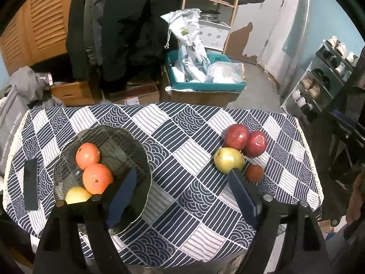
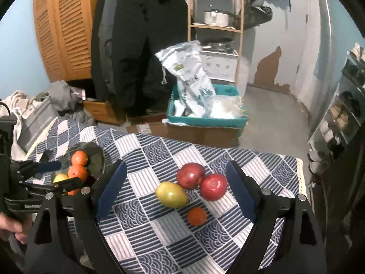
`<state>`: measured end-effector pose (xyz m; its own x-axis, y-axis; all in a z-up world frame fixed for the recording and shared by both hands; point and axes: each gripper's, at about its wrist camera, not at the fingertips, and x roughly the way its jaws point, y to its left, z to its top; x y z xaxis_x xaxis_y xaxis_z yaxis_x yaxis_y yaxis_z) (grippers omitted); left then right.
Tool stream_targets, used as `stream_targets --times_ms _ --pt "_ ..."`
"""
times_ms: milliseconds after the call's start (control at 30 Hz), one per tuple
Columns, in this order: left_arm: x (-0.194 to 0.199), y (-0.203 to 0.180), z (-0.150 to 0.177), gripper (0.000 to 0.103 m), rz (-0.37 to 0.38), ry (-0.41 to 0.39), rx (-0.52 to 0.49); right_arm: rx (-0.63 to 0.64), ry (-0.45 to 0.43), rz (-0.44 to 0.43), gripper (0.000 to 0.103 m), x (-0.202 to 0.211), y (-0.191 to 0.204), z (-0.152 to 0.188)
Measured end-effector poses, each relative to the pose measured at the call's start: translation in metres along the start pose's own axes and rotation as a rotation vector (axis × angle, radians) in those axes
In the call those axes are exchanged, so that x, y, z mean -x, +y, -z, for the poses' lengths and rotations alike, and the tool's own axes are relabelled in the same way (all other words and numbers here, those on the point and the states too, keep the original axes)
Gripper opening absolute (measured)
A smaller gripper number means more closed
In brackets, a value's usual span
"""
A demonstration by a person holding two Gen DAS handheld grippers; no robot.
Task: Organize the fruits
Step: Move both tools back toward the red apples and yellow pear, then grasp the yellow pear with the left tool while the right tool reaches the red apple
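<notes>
Here's the fruit: a dark glass bowl [image 1: 136, 150] on the left of the bench [image 1: 182, 137] holds two oranges [image 1: 87, 152] touching one another and, at its near edge, a pale yellow fruit [image 1: 76, 195]. The same bowl shows at the far left of the right wrist view [image 2: 95, 157], oranges and yellow fruit inside it.

Over on the right side of the bench, loose on the blue-and-white patterned cloth, sit two red apples [image 2: 190, 175] side by side and touching, glossy, the right one [image 2: 213, 186] showing its stem dimple. Just in front of them lies a yellow-green mango-like fruit [image 2: 172, 194], touching the left apple. A small orange [image 2: 197, 216] sits nearest the camera, just apart from the rest.

Left hand-held gripper [image 1: 180, 194] hangs with jaws wide and nothing between them; one blue pad lies over the bowl, the other near the yellow-green fruit. Right hand-held gripper [image 2: 175, 187] is also spread wide and holds nothing, with the loose cluster framed between its fingers below it.

A black phone-like slab [image 1: 30, 183] lies at the bench's left edge. Beyond the bench, a teal crate [image 1: 219, 86] on the floor holds white plastic bags.
</notes>
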<state>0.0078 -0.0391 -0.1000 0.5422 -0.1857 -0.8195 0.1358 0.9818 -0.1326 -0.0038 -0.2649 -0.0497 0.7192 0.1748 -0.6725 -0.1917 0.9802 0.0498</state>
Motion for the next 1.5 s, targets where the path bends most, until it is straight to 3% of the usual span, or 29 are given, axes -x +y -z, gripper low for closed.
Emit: stream_targets --times_ms 300,633,1500 --pt "-0.009 -0.033 -0.011 0.086 0.011 0.003 -0.037 -0.047 0.026 0.042 0.087 -0.002 -0.035 0.012" --pt "-0.040 -0.061 -0.010 0.086 0.015 0.065 -0.085 -0.087 0.069 0.081 0.087 -0.013 -0.067 0.031" --pt "-0.149 -0.093 -0.005 0.086 0.034 0.256 -0.106 -0.170 0.310 0.069 0.087 -0.111 -0.097 0.078"
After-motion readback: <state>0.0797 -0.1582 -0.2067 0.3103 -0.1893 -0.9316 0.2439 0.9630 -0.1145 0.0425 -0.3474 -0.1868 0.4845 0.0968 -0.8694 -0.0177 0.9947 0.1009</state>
